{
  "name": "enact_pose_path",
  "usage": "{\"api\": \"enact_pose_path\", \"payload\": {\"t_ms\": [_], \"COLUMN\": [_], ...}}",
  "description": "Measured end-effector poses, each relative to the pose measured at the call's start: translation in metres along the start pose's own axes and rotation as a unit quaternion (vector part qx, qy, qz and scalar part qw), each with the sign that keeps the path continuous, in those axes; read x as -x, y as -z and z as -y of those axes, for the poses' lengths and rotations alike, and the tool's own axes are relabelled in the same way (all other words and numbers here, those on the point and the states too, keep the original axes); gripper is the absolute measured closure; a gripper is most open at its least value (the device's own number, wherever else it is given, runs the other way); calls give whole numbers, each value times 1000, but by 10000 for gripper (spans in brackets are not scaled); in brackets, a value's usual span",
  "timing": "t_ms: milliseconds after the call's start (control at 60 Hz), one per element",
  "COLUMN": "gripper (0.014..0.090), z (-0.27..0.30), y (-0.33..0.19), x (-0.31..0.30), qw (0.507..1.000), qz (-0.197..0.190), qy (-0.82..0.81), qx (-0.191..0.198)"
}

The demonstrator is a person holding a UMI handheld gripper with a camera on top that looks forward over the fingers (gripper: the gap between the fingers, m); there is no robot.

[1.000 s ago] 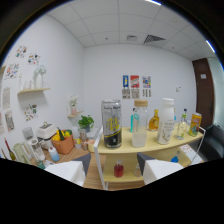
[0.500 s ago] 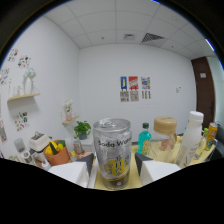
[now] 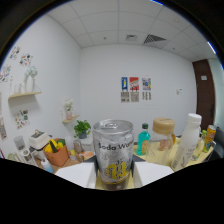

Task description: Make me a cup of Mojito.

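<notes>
Soda comes first in my reading of this Mojito job, and the silver aluminium can lettered "Soda Water" [image 3: 114,152] stands at twelve o'clock, close in, between the two pale fingers of my tool [image 3: 115,176]. The tool is set wide: a finger shows on either side of the can's base, and I think there is a sliver of gap at each side, though the dark lower rim of the view hides where pad would meet metal. The can stands upright on the pale yellow worktop [image 3: 160,157], its pull-tab lid unopened as far as I can see.

At about two o'clock, beyond the fingers, stand a teal plastic bottle [image 3: 143,140], a clear jar with a tan lid [image 3: 164,135] and a tall white bottle [image 3: 189,137]. At ten o'clock sits an orange basket of yellow fruit [image 3: 56,151], with a small green potted plant [image 3: 81,130] behind it.

The risks from here, as I judge them: closing off-centre would push the light can sideways and tip it; squeezing hard would dent the thin wall; and lifting with a jolt would stir up the fizz, so it may spray when opened.
</notes>
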Motion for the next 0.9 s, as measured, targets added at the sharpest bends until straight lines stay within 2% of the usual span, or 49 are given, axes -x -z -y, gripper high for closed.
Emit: {"api": "enact_pose_path", "payload": {"t_ms": [183, 367, 683, 850, 900], "gripper": [529, 532, 532, 533, 530], "z": [5, -24, -158, -218, -224], "y": [44, 86, 95, 84, 82], "x": [-4, -26, -72, -80, -81], "qw": [1000, 1000, 998, 984, 974], "qz": [8, 8, -4, 24, 36], "qy": [4, -7, -42, -151, -204], "qx": [-22, -14, 55, 94, 94]}}
